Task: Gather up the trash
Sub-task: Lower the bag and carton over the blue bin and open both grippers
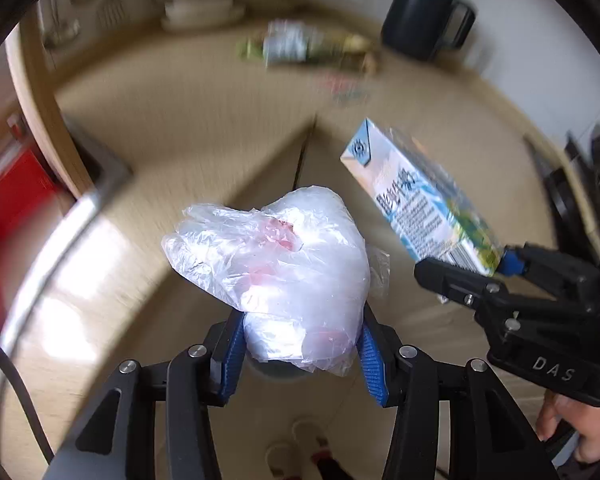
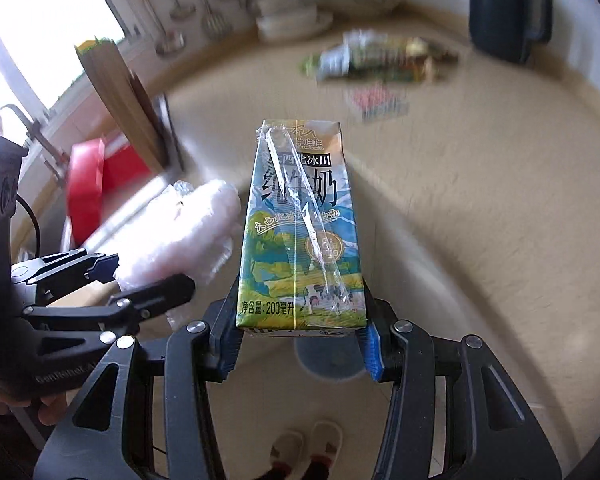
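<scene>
My left gripper (image 1: pixel 302 316) is shut on a crumpled clear plastic bag (image 1: pixel 276 256) with pinkish scraps inside; the bag bulges out above the blue pads. To its right, my right gripper (image 1: pixel 472 266) is shut on a small milk carton (image 1: pixel 412 200). In the right wrist view the carton (image 2: pixel 300 220) stands upright between the blue pads of my right gripper (image 2: pixel 300 332), a wrapped straw taped to its face. The left gripper (image 2: pixel 142 276) with the bag (image 2: pixel 188 232) shows at the left. Both are held over the beige counter's front edge.
Blurred snack wrappers (image 2: pixel 380 60) and a red-and-white packet (image 2: pixel 380 106) lie far back on the counter, beside a dark mug (image 2: pixel 508 8) and stacked white bowls (image 2: pixel 292 16). A wooden board (image 2: pixel 120 92) and a red object (image 2: pixel 96 184) are left. Slippered feet (image 2: pixel 304 452) stand below.
</scene>
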A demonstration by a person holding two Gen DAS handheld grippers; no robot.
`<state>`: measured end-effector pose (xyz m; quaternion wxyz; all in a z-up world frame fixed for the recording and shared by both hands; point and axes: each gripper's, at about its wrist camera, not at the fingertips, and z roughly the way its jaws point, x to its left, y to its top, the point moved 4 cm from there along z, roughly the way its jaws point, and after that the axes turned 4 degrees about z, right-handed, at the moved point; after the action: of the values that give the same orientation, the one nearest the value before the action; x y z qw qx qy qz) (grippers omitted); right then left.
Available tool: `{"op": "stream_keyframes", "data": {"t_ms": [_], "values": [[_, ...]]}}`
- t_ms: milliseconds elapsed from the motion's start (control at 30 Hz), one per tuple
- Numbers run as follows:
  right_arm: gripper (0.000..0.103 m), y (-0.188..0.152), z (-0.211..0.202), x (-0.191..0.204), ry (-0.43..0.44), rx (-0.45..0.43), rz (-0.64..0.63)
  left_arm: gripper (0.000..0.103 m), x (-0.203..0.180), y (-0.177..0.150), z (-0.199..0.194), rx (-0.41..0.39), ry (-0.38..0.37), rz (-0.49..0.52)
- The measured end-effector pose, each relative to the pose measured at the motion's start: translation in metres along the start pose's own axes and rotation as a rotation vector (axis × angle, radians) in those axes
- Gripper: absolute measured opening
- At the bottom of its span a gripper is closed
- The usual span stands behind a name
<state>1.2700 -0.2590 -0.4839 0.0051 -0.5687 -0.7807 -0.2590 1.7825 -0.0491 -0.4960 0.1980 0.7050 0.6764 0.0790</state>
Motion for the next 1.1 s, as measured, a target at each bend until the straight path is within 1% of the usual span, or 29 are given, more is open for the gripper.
{"op": "stream_keyframes", "data": {"t_ms": [100,167,233,400,467,600,633,700,733,833,867,900,967,1100], "values": [[0.046,-0.018,0.044,-0.016,-0.002,0.074,-0.001,0.046,0.003,-0.012,0.042,0.065,-0.001,-0.011],[0.046,-0.031,0.067,-0.023,-0.011,0.11,-0.005,0.046,0.002,-0.02,0.067,0.107,-0.006,-0.02],[0.046,-0.042,0.088,-0.033,-0.015,0.15,0.003,0.046,0.001,-0.026,0.087,0.132,0.003,-0.022],[0.046,-0.063,0.129,-0.05,-0.032,0.226,0.003,0.047,0.002,-0.039,0.124,0.18,-0.001,-0.02],[0.046,-0.069,0.143,-0.057,-0.028,0.254,0.016,0.049,0.006,-0.044,0.136,0.196,0.024,-0.013],[0.046,-0.073,0.16,-0.065,-0.02,0.28,0.029,0.053,0.015,-0.051,0.152,0.226,0.04,-0.017],[0.046,-0.074,0.164,-0.067,-0.016,0.289,0.032,0.054,0.018,-0.052,0.154,0.215,0.055,-0.018],[0.046,-0.074,0.17,-0.07,-0.011,0.299,0.038,0.058,0.022,-0.055,0.158,0.217,0.053,-0.027],[0.046,-0.075,0.174,-0.071,-0.007,0.304,0.04,0.058,0.024,-0.056,0.159,0.198,0.065,-0.023],[0.047,-0.078,0.18,-0.074,-0.002,0.307,0.051,0.058,0.025,-0.056,0.162,0.196,0.053,-0.03],[0.047,-0.079,0.181,-0.075,0.0,0.306,0.056,0.058,0.024,-0.058,0.163,0.198,0.046,-0.033],[0.046,-0.079,0.183,-0.077,-0.001,0.31,0.061,0.058,0.014,-0.057,0.169,0.197,0.044,-0.039],[0.046,-0.078,0.185,-0.079,-0.002,0.307,0.066,0.058,0.013,-0.054,0.172,0.181,0.04,-0.022],[0.047,-0.077,0.19,-0.078,0.007,0.309,0.066,0.059,0.015,-0.048,0.166,0.177,0.042,-0.012]]}}
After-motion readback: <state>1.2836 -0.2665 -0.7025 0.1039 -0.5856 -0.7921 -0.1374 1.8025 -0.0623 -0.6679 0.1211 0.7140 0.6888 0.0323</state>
